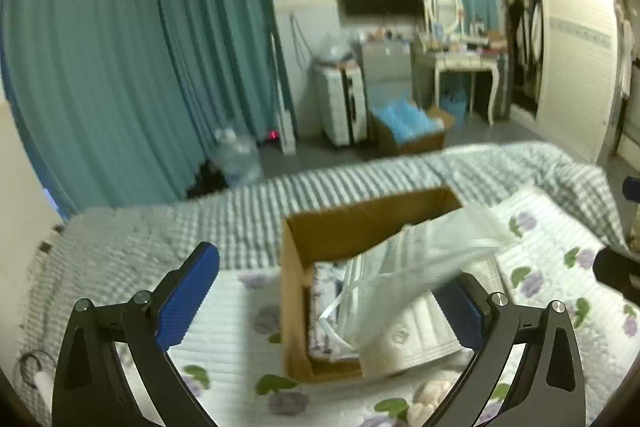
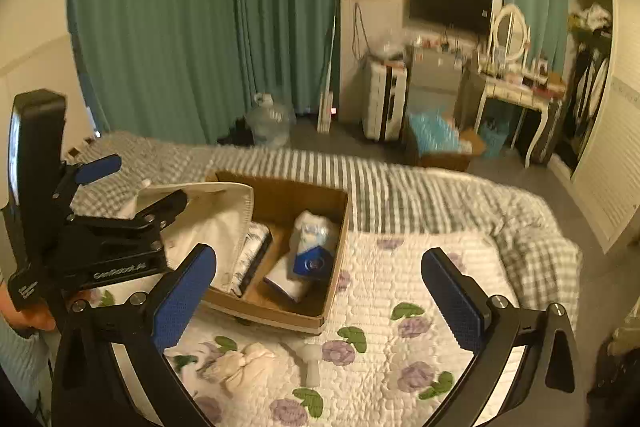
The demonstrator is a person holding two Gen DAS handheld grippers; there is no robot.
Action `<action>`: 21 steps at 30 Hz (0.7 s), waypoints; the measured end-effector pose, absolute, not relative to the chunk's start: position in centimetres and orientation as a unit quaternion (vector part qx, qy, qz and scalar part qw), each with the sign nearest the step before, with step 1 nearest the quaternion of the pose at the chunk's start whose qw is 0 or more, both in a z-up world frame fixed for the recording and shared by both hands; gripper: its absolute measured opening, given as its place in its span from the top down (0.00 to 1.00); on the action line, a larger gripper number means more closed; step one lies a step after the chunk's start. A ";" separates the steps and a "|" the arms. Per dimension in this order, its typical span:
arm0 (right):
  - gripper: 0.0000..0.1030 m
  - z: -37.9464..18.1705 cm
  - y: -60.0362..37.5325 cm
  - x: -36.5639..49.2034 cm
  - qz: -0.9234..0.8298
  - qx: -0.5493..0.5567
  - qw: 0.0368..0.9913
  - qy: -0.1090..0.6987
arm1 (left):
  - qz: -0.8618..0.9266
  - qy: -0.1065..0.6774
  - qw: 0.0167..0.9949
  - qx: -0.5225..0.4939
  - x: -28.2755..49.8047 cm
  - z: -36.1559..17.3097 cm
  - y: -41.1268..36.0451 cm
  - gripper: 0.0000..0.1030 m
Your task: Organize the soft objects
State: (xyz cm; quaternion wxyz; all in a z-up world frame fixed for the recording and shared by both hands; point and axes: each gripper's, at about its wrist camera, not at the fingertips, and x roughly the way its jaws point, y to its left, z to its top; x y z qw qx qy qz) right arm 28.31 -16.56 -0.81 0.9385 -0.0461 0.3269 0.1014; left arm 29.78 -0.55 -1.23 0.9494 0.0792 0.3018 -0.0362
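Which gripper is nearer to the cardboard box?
Left. The left gripper hangs right over the cardboard box, above the white mask. The right gripper is beside the box, over the floral quilt.

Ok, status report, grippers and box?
Left gripper open, right gripper open, both empty. White pack draped over box edge. Cloth bundle on quilt.
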 end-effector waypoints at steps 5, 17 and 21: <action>0.00 -6.2 -16.5 32.4 0.099 -0.047 0.921 0.373 | -0.046 0.364 0.926 0.093 32.6 -7.6 -1.6 0.00; 0.00 -9.2 -17.8 33.6 0.093 -0.031 0.915 0.390 | -0.099 0.350 0.927 0.088 29.3 -5.2 -0.3 0.00; 0.00 -7.2 -17.8 31.7 0.088 -0.032 0.921 0.378 | -0.126 0.371 0.914 0.105 28.6 -3.8 -1.2 0.00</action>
